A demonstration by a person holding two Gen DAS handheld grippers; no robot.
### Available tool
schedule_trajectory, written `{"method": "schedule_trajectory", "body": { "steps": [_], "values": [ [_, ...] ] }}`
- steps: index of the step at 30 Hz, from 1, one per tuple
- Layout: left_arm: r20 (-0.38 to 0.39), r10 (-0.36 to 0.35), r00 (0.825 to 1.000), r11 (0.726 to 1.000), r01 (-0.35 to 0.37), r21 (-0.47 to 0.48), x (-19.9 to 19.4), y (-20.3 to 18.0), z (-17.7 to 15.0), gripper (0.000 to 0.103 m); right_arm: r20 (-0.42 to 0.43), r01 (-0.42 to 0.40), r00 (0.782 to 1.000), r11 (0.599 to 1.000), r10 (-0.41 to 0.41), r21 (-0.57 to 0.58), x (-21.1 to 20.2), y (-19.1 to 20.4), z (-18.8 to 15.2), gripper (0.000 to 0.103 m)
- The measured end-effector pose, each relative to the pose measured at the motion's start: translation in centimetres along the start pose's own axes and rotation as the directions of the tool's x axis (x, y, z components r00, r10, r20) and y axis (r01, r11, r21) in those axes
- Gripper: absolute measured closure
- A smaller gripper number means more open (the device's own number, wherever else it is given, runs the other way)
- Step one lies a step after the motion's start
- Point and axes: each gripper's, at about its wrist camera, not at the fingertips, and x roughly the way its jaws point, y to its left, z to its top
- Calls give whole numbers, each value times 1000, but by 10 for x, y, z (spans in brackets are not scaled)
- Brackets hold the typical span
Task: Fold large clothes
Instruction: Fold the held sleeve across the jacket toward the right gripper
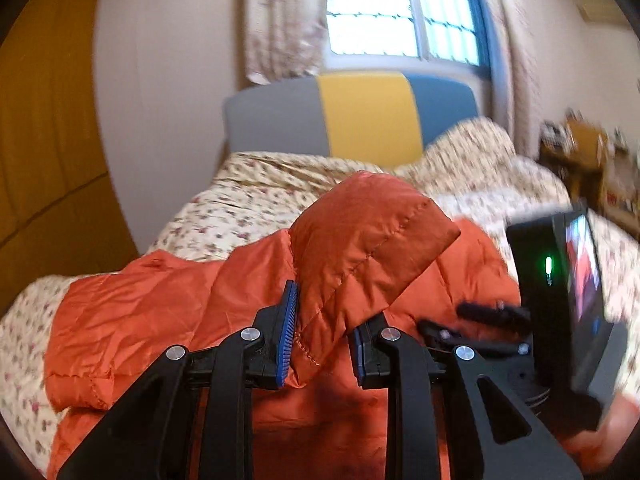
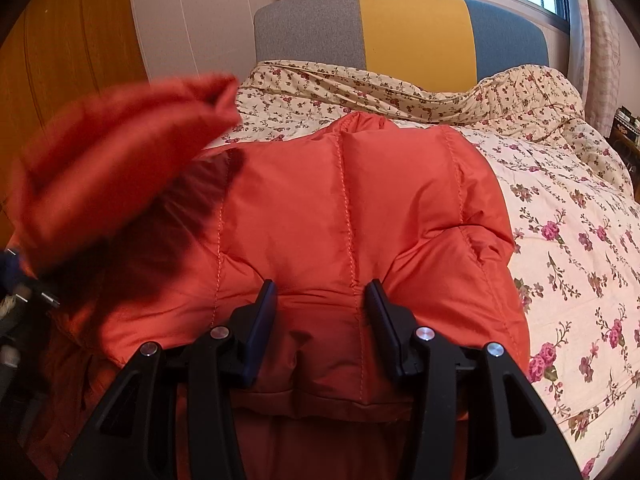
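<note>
Two black two-finger grippers at work on one quilted orange padded jacket (image 2: 352,216) spread over the bed. Left gripper (image 1: 322,334): blue-ribbed pads pinch a raised fold of the jacket, lifted clear of the rest. Right gripper (image 2: 320,320): jaws about half spread, pressing a thick padded bulge between the pads near the hem. Beyond: cream floral quilt (image 2: 560,240) under the jacket, then grey-yellow-blue upholstered headboard (image 2: 412,32), barred window (image 1: 400,8) behind it.

Left claw (image 1: 322,332) clamped tight and angled slightly downward; right claw (image 2: 320,320) half-spread, pitched down more steeply.
</note>
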Motion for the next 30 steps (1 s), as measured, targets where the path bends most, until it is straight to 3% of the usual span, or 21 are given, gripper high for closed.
{"method": "schedule_trajectory", "body": {
  "steps": [4, 6, 8, 10, 13, 17, 22, 25, 27, 30],
  "values": [
    [-103, -31, 994, 1000, 31, -3, 23, 2, -8, 80, 0, -3, 1000, 1000, 3, 4, 0, 1, -1, 56],
    [-127, -61, 990, 998, 58, -30, 26, 8, -9, 70, 1, -9, 1000, 1000, 9, 9, -1, 0, -1, 56],
    [-125, -82, 989, 996, 78, -40, 22, 8, -11, 33, 2, -6, 1000, 1000, 6, 6, -1, 0, -2, 56],
    [-105, -83, 991, 996, 78, -53, 13, 12, -12, 24, 3, -8, 1000, 1000, 8, 8, -2, 0, -3, 56],
    [-101, -113, 988, 991, 105, -83, 2, 15, -16, 24, 4, -8, 1000, 1000, 8, 7, -3, 0, -4, 56],
    [-35, -126, 991, 979, 119, -165, -28, 41, -17, 24, 5, -3, 1000, 1000, 3, 3, -5, -2, -3, 56],
    [6, -2, 1000, 968, 4, -250, -37, 101, -11, 24, 5, 15, 1000, 1000, -15, -7, -5, 1, -4, 55],
    [-58, 98, 993, 942, -112, -318, -19, 148, -12, 24, 4, 25, 1000, 1000, -25, -14, -5, 4, -5, 54],
    [-132, 152, 980, 919, -189, -345, 1, 177, -19, 24, 4, 30, 1000, 999, -30, -16, -5, 7, -5, 54],
    [-235, 173, 956, 902, -250, -351, 26, 200, -40, 24, 5, 34, 999, 999, -34, -15, -5, 9, -5, 53]
  ]
}}
